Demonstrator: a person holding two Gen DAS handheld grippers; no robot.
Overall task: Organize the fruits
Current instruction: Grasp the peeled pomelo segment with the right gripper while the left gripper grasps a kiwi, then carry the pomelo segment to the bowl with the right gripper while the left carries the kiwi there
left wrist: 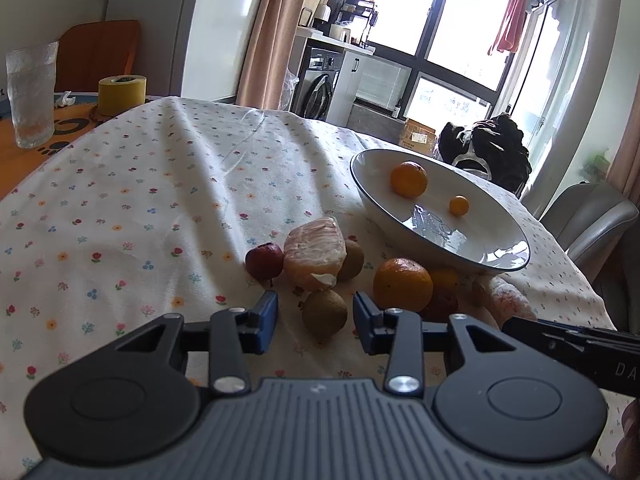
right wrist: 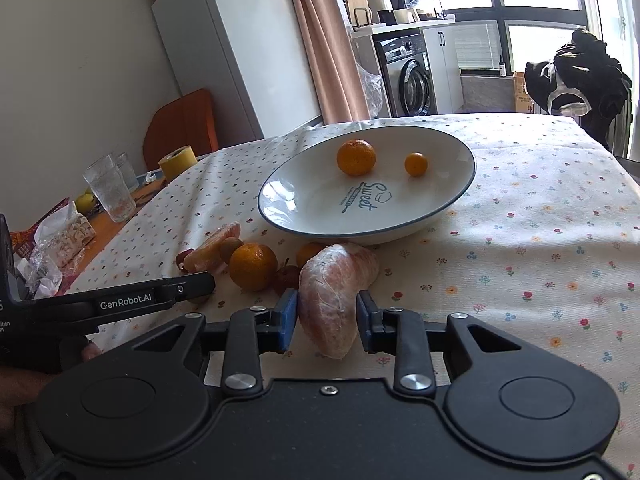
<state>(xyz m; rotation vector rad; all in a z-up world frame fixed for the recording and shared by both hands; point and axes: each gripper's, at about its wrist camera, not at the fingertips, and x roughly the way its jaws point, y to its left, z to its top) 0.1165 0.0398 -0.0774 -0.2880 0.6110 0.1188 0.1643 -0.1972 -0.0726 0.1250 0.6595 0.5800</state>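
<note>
Item: bowl (right wrist: 460,184), white with a dark rim, on the flowered cloth (right wrist: 540,260). Contents so far: one orange (right wrist: 356,157) and one small kumquat (right wrist: 416,164).

Item: loose fruit, heaped on the cloth just before the bowl's near edge. I count a second orange (left wrist: 403,284), a brown longan (left wrist: 324,314), a red fruit (left wrist: 264,261), a peeled pomelo piece (left wrist: 316,254) with another longan behind it, and a second pomelo piece (right wrist: 338,292) nearest my right tool.

Item: left gripper (left wrist: 316,322). Jaws apart, straddling the front longan without touching it.

Item: right gripper (right wrist: 327,322). Jaws apart around the near pomelo piece; the left pad looks to be at or almost on its skin, the right pad shows a gap. Nothing is clamped yet.

Risks, as I judge them. The pomelo piece is soft and membrane-wrapped: too hard a squeeze may burst it, too light and it slides out on the way to the bowl. The longan is round and may roll away or pop out as the pads close. The two tools work close together (the left one's arm crosses the right view's lower left), so a careless lift could knock one into the other or scatter the heap.

View notes. The right camera alone shows the print in the bowl's base and the near pomelo piece whole. The left camera alone shows the front longan between its jaws; from the right it is hidden behind the left tool.
</note>
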